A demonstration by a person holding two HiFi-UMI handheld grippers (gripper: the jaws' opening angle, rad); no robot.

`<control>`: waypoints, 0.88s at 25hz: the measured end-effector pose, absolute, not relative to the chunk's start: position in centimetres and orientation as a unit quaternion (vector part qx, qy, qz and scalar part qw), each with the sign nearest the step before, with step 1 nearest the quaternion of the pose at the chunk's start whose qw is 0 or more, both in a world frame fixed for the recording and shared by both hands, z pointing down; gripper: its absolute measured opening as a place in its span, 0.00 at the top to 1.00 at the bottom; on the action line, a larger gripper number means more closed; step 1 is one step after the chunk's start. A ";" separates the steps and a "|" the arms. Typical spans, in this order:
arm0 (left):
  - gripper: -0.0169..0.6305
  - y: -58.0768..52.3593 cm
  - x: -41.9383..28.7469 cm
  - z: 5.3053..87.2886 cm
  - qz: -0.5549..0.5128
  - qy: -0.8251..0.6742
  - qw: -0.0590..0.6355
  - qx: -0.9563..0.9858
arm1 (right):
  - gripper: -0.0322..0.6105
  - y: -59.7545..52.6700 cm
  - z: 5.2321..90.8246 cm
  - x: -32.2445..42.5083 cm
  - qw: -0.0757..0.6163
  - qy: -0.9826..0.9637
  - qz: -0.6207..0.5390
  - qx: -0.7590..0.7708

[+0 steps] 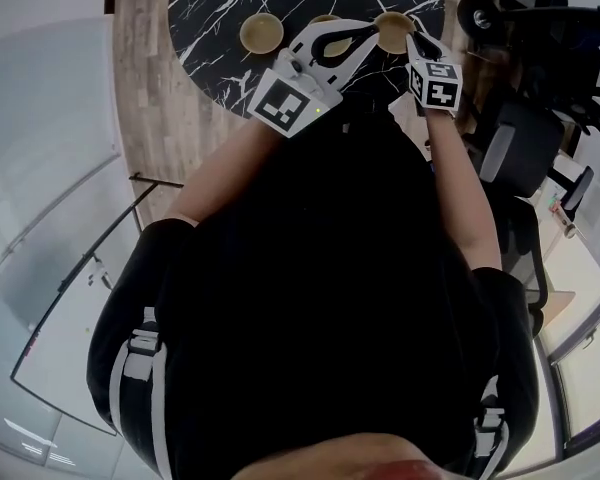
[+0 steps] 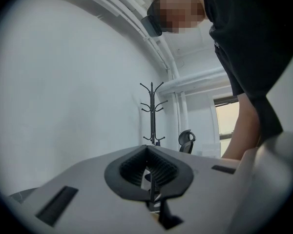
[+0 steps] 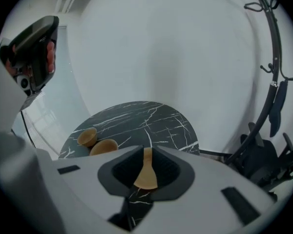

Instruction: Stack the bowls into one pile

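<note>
Three bowls on tabletop: likely light, stiff, smooth, best pinched at rim; right fingers slightly apart, one bowl's rim between, seemingly unpressed; left fingers closed, empty.

Seen from above, a person in a black shirt leans over a round black marble table. Near its front edge lie the left bowl, the middle bowl, half hidden by the left gripper, and the right bowl, with the right gripper at its rim.
</note>
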State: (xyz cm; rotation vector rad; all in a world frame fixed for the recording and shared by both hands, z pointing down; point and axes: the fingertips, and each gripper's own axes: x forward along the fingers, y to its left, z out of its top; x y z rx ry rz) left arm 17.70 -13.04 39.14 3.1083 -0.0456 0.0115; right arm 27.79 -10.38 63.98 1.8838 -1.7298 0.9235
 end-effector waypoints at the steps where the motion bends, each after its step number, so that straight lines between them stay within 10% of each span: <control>1: 0.97 -13.1 18.0 39.3 0.005 -0.014 0.017 1.000 | 0.86 -10.4 64.8 28.1 0.215 -0.617 0.339 0.677; 22: 0.97 -15.3 19.0 42.2 0.030 -0.065 0.007 0.997 | 0.78 -9.7 76.3 31.1 0.268 -0.543 0.482 0.633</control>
